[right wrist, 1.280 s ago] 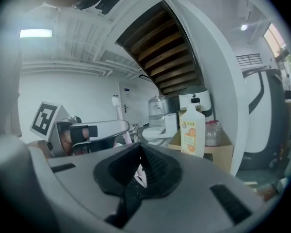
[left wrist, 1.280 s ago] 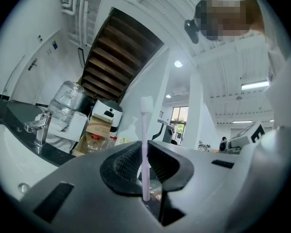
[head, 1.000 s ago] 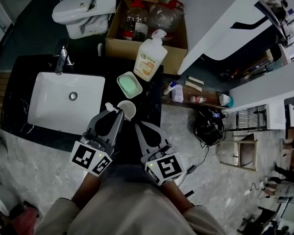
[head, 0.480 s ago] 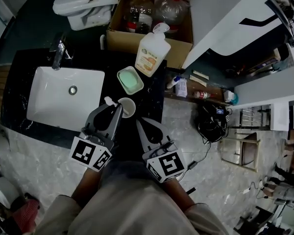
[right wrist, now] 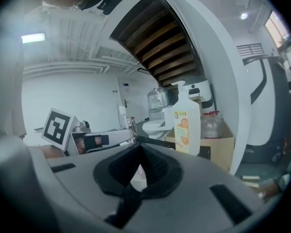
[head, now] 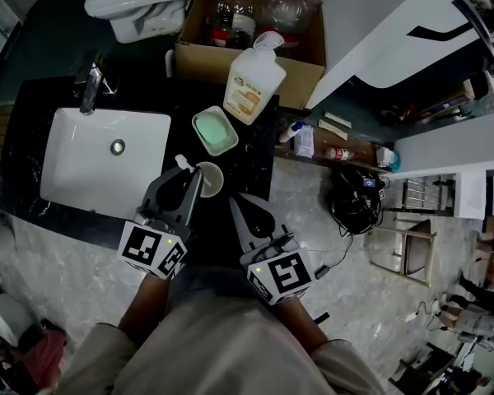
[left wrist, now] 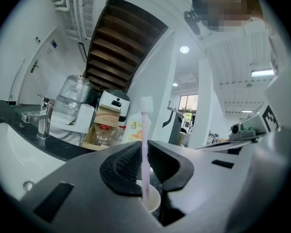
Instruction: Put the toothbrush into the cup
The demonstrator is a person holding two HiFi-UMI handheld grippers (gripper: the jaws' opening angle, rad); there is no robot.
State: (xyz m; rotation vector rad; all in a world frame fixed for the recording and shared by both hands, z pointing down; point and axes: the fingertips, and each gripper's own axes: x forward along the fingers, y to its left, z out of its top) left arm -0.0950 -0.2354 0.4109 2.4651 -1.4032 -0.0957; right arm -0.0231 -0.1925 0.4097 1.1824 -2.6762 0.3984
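Your left gripper point(head: 192, 177) is clamped on the toothbrush point(left wrist: 146, 144), which stands upright with its lower end at the white cup's point(head: 211, 180) mouth. Your right gripper point(head: 237, 206), at the cup's 5 o'clock, is closed and empty.

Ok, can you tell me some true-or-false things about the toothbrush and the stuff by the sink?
1. The left tool is gripping the pale pink toothbrush. True.
2. The toothbrush is lying in the white sink. False: it is held upright, right at the round white cup.
3. The green soap dish sits between the cup and the white soap bottle with the orange label. True.
4. The right tool is holding the cup. False: its jaws are together with nothing in them, and the cup stands on the black counter.
5. A brown cardboard box is behind the soap bottle. True.
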